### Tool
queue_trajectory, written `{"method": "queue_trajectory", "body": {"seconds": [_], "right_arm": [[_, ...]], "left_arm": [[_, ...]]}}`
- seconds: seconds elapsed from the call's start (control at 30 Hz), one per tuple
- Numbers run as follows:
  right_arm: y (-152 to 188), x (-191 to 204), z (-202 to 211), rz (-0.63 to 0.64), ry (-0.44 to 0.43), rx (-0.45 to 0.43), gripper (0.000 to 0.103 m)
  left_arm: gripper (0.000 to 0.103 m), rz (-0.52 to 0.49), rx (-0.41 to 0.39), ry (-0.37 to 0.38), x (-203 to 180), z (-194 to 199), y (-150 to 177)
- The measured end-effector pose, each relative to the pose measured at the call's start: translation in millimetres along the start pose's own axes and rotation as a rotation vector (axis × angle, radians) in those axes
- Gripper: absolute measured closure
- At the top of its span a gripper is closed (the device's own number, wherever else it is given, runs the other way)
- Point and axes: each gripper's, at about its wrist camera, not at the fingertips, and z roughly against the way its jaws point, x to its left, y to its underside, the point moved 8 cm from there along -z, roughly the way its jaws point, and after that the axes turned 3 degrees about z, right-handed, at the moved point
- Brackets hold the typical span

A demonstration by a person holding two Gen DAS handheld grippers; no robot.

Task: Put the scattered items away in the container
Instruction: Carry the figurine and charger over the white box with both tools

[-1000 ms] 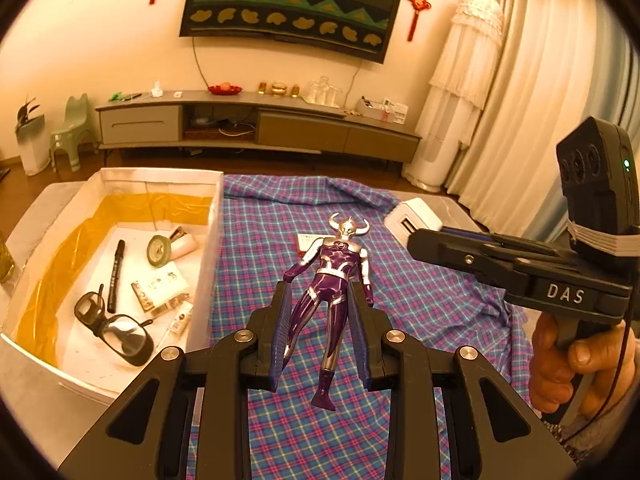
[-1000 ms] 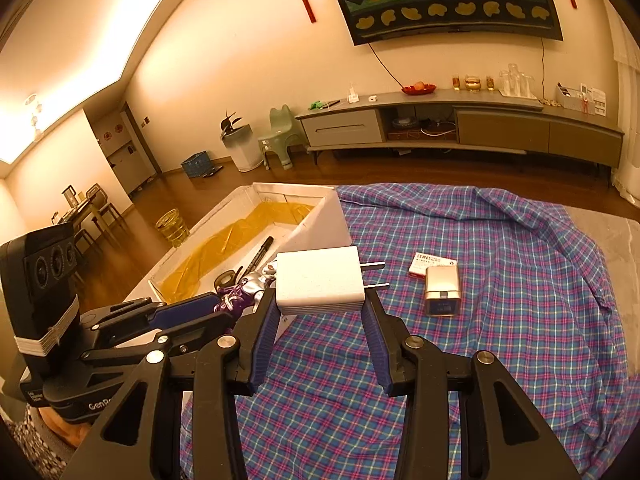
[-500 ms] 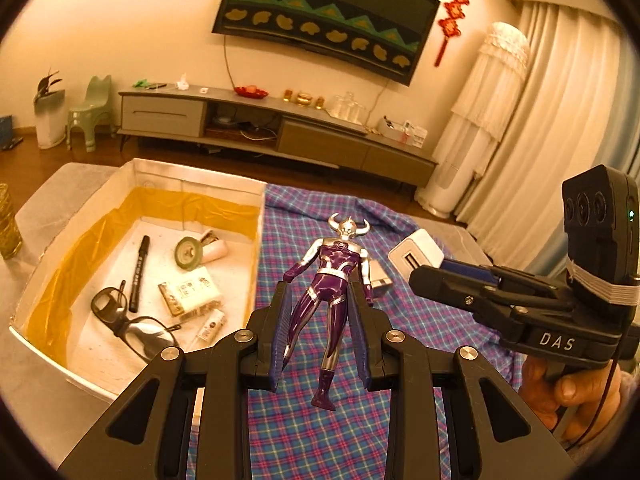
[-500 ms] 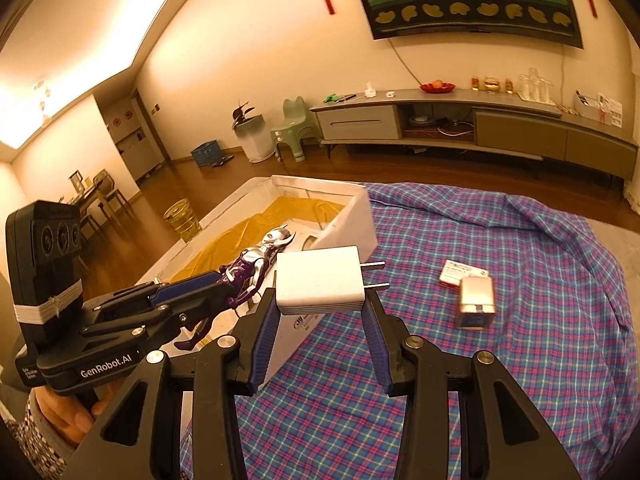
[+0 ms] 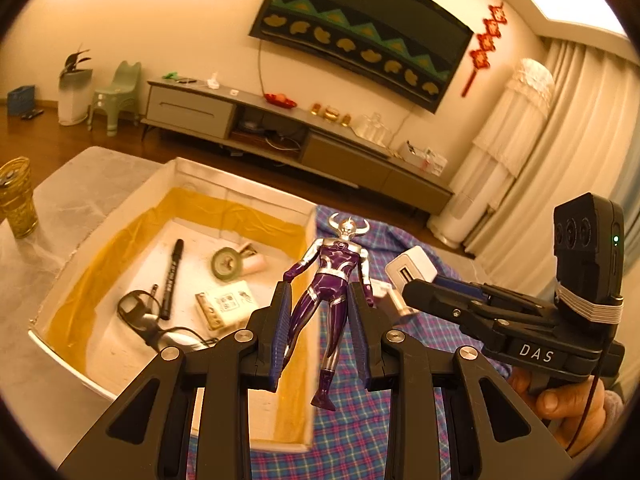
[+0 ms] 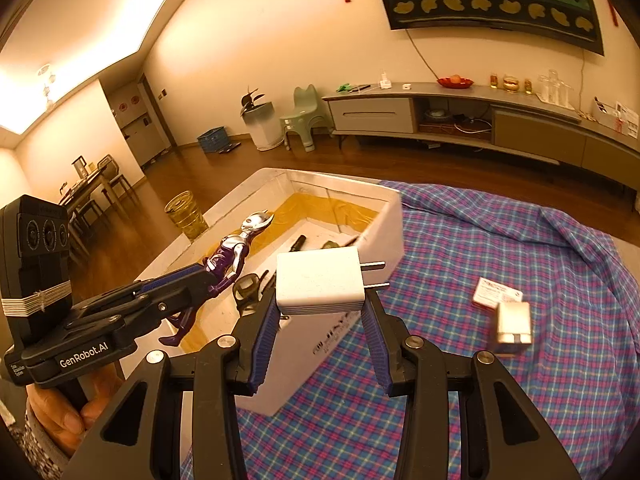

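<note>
Our left gripper [image 5: 322, 312] clamps the purple figure [image 5: 332, 280] by its legs, above the near right edge of the white box [image 5: 240, 196]. Right of the box, over the plaid cloth [image 6: 520, 240], our right gripper [image 6: 320, 312] pinches the white charger [image 6: 320, 282].

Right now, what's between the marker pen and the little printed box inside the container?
Bare white container floor separates the marker pen from the printed box; the left wrist view shows it.
</note>
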Motion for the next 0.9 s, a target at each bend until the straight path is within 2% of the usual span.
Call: {"method": "queue_trajectory", "body": {"seconds": [0.23,0.57,0.9], "right_arm": [[-17.6,16.7,-21.4,0.039,-0.002,0.013,0.06],[-34.1,30.3,-52.0,0.076,0.006,0.046,0.06],[-44.4,32.6,-89.3,0.081,0.013,0.112,0.06]], "left_arm": [[0.074,0.059,-0.022,-0.019,28.6,0.7,-8.2],[0.074,0.202,-0.039,-0.032,73.2,-2.5,-13.6],[0.074,0.34,-0.056,-0.089,121.7,-10.6,-11.0]]}}
